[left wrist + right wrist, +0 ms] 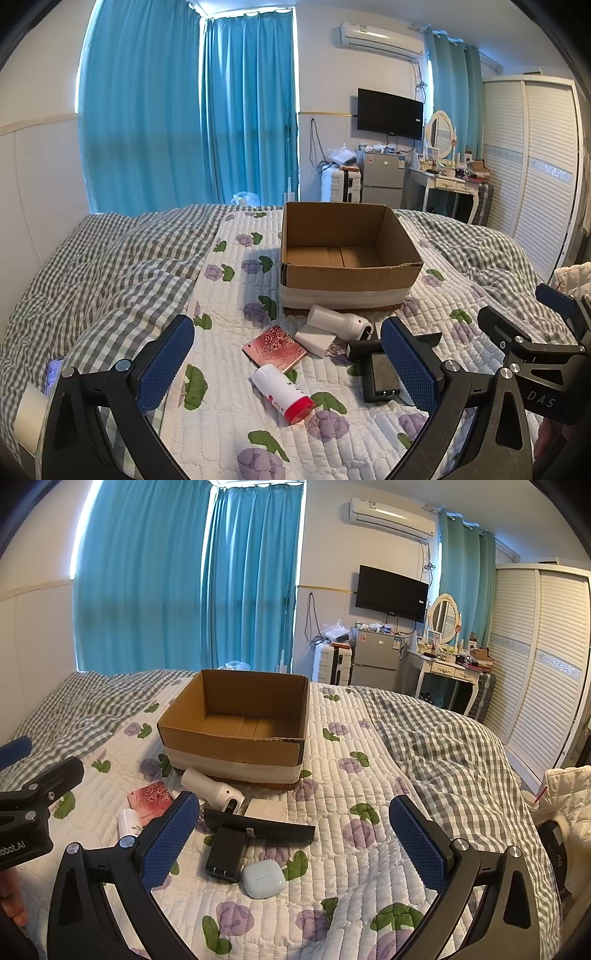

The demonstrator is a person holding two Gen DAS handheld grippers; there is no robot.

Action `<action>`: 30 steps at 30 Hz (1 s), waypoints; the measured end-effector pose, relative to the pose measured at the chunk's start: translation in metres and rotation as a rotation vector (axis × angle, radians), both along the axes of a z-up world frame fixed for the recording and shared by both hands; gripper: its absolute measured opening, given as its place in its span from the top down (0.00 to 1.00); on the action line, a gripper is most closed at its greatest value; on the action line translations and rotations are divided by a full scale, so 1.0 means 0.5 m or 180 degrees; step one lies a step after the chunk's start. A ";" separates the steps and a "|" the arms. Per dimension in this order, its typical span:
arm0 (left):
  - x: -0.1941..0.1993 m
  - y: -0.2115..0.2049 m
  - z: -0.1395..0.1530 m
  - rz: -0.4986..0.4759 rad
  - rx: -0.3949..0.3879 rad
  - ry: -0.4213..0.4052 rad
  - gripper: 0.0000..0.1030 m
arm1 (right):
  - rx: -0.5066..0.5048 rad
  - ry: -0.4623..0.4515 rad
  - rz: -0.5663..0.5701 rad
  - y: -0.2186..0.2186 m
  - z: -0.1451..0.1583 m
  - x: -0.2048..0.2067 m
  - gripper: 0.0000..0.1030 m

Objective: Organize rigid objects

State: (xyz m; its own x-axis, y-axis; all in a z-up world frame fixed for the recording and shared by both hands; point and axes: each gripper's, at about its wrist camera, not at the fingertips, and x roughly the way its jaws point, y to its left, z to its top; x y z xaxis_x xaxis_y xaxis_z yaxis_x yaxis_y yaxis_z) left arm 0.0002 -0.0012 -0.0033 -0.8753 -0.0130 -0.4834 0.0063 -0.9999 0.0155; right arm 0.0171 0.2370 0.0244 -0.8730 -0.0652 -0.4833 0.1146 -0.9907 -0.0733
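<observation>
**Desk:** What does the bedroom shot show?

**Photographer:** Two hand-held grippers hover over a quilted bed, both spread wide and holding nothing. The left hand-held gripper frames a white bottle with a red cap lying on its side. The right hand-held gripper faces a white earbud case, with a black charger just to its left.

**Desk:** And the destination?

**Photographer:** An open cardboard box stands farther up the bed, empty as far as its floor shows. The clutter lies just in front of it: a white hair-dryer-like device, a white plug adapter, a pink rose-embossed card case and a long black bar.

**Desk:** How should the first pick go?

**Photographer:** Probably the bottle or the earbud case. The bottle is a smooth cylinder, so closing across its body, not along its length, should stop it rolling. The case is glossy and rounded; a centred squeeze on its flatter sides seems safest. The soft quilt gives, so fingers likely need to press down slightly.

**Desk:** Textures?

**Photographer:** Hard plastics on padded floral cotton; the grippers' blue pads are ridged; the box is matte corrugated board with a white tape band.
</observation>
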 end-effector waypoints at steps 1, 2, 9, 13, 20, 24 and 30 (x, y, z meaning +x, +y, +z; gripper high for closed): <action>0.000 0.000 0.000 -0.0001 0.0000 0.0002 0.00 | -0.0002 -0.0004 0.0004 0.000 0.000 0.000 0.00; 0.000 0.000 0.000 0.0001 0.0001 0.0001 0.00 | -0.0002 -0.0004 0.0005 0.000 0.000 0.000 0.00; 0.001 0.001 0.000 0.0003 0.0001 0.0007 0.00 | 0.0004 -0.0007 0.0010 -0.001 0.000 0.002 0.00; 0.002 0.002 0.000 0.0007 0.0001 0.0012 0.00 | 0.0003 -0.0008 0.0011 0.000 -0.001 0.002 0.00; 0.001 0.003 0.001 0.0005 0.0001 0.0012 0.00 | 0.0005 -0.0005 0.0010 0.000 -0.001 0.002 0.00; 0.001 0.003 0.001 0.0005 0.0001 0.0012 0.00 | 0.0008 -0.0002 0.0005 -0.002 -0.001 0.001 0.00; 0.001 0.004 0.004 -0.0002 0.0014 0.0015 0.00 | 0.0018 -0.0001 0.0009 -0.002 0.000 0.001 0.00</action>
State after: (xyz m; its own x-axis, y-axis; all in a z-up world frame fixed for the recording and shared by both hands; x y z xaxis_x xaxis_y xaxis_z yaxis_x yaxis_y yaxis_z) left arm 0.0007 0.0009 -0.0011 -0.8775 -0.0102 -0.4794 0.0056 -0.9999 0.0111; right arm 0.0176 0.2361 0.0242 -0.8726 -0.0650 -0.4840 0.1175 -0.9899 -0.0789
